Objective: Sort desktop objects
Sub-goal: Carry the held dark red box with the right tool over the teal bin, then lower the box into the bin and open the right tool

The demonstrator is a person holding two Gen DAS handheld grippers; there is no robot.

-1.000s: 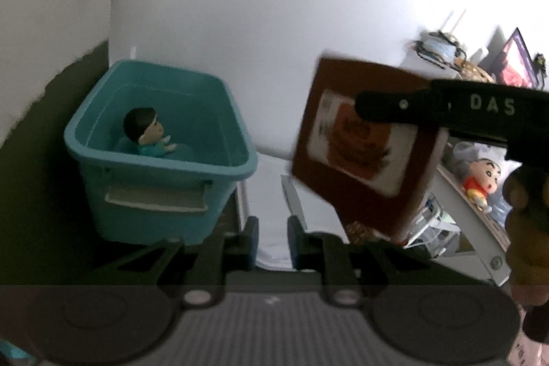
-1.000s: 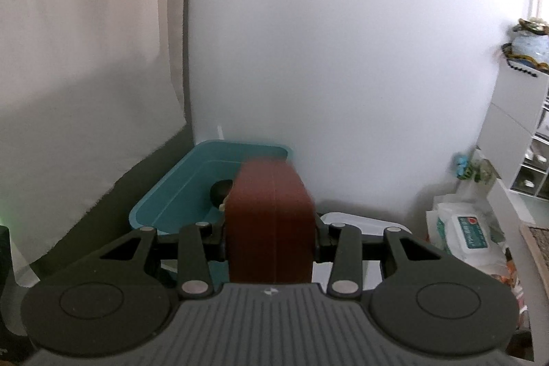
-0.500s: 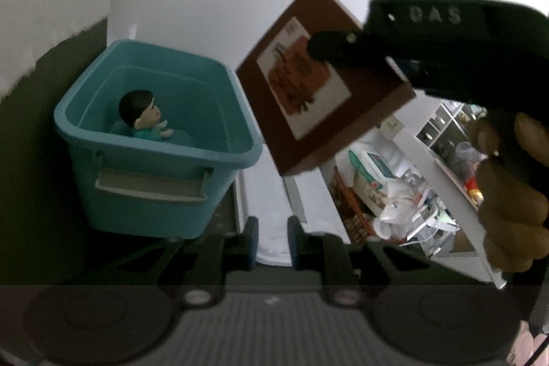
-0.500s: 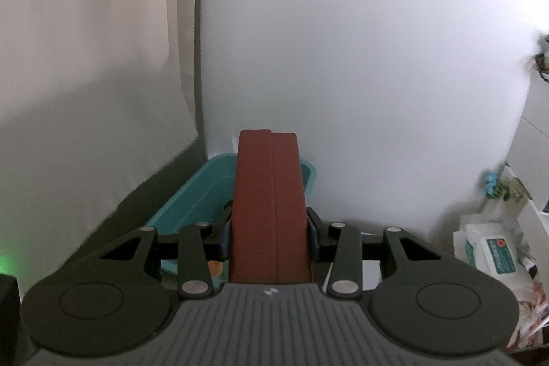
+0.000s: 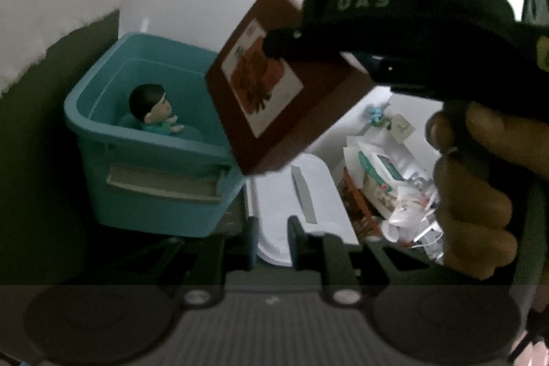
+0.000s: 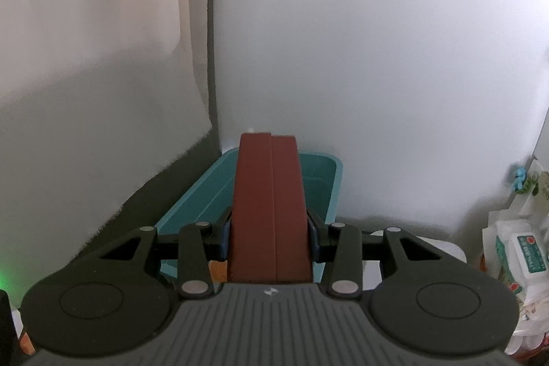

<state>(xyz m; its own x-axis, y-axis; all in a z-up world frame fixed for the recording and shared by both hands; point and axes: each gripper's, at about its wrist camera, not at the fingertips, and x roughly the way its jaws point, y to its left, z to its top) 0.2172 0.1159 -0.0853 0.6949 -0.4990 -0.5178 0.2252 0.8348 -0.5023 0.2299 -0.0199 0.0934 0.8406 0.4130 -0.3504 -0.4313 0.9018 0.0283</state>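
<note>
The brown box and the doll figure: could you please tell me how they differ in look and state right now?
1. The brown box is flat-sided with a white picture label; the doll figure is rounded, dark-haired, in teal clothes.
2. The box is held tilted in the air by the right hand-held gripper; the figure sits inside the teal bin.
3. The box looks larger than the figure.

Both are near the bin.
</note>
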